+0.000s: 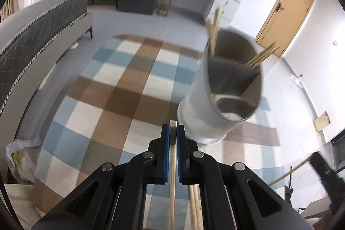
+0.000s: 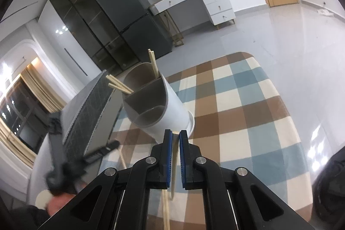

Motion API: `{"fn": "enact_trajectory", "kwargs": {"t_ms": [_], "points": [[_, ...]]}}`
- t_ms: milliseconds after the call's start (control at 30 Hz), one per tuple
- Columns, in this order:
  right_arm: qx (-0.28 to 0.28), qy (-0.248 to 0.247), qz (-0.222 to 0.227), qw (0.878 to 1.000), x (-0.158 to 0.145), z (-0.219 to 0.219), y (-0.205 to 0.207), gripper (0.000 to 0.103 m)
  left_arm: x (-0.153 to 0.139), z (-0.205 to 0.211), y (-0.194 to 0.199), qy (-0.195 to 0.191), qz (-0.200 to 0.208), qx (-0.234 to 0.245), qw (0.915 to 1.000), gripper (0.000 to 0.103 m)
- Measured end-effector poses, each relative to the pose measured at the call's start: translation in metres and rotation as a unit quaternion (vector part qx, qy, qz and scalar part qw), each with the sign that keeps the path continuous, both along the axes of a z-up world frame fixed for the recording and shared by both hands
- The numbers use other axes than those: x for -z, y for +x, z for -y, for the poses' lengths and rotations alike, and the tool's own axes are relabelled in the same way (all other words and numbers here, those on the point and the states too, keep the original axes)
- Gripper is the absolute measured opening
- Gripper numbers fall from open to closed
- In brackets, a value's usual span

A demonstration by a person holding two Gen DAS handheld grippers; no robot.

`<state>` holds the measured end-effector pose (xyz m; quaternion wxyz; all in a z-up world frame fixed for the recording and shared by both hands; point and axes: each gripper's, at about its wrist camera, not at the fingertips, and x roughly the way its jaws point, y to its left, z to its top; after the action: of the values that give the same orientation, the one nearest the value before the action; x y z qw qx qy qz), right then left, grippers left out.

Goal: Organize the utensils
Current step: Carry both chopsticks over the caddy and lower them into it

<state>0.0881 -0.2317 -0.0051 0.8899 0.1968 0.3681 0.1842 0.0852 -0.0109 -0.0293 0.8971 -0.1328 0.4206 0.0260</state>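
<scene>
The left gripper (image 1: 173, 127) is seen closed on a single wooden chopstick (image 1: 172, 182), whose squared end projects just past the blue pads (image 1: 166, 154). The right gripper (image 2: 175, 134) is likewise clamped on a chopstick of its own (image 2: 175, 169), the stick running back between its blue pads and out beneath the frame. Both are held above a checked rug (image 2: 237, 113) of brown, blue and cream squares, which is laid on a pale grey floor (image 2: 280, 36). A white cylindrical utensil holder (image 2: 172, 109), divided inside into compartments, is stood on the rug just ahead of both grippers. Two groups of chopsticks (image 2: 119, 83) are already lodged in its far compartments, leaning out over the rim; whether anything lies in the nearest compartment cannot be told. More loose chopsticks (image 1: 195, 208) are visible on the rug below the left gripper's frame, beside the held one.
</scene>
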Motion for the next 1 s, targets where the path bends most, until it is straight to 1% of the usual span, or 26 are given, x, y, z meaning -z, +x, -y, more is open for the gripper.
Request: {"fn": "enact_trajectory", "kwargs": {"t_ms": [167, 467, 600, 667, 700, 833, 1000], "points": [[0.001, -0.017, 0.019, 1.000, -0.004, -0.004, -0.016, 0.006, -0.017, 0.002, -0.012, 0.004, 0.029, 0.026, 0.9992, 0.002], [-0.008, -0.050, 0.050, 0.997, -0.017, -0.024, -0.034, 0.006, -0.033, 0.002, -0.038, 0.014, 0.058, 0.057, 0.9966, 0.002], [-0.009, -0.060, 0.063, 0.996, -0.021, -0.031, -0.041, 0.006, -0.039, -0.002, -0.043, 0.015, 0.062, 0.061, 0.9961, 0.001], [-0.006, -0.061, 0.066, 0.996, -0.022, -0.032, -0.045, 0.006, -0.039, 0.000, -0.047, 0.031, 0.064, 0.062, 0.9955, 0.002], [-0.004, -0.060, 0.065, 0.996, -0.022, -0.032, -0.046, 0.006, -0.039, 0.000, -0.048, 0.031, 0.064, 0.064, 0.9954, 0.001], [0.006, -0.062, 0.062, 0.996, -0.024, -0.030, -0.050, 0.006, -0.039, -0.003, -0.051, 0.021, 0.058, 0.066, 0.9960, 0.001], [0.011, -0.063, 0.069, 0.996, -0.031, -0.030, -0.056, 0.006, -0.048, -0.004, -0.056, 0.017, 0.066, 0.075, 0.9949, 0.001]]}}
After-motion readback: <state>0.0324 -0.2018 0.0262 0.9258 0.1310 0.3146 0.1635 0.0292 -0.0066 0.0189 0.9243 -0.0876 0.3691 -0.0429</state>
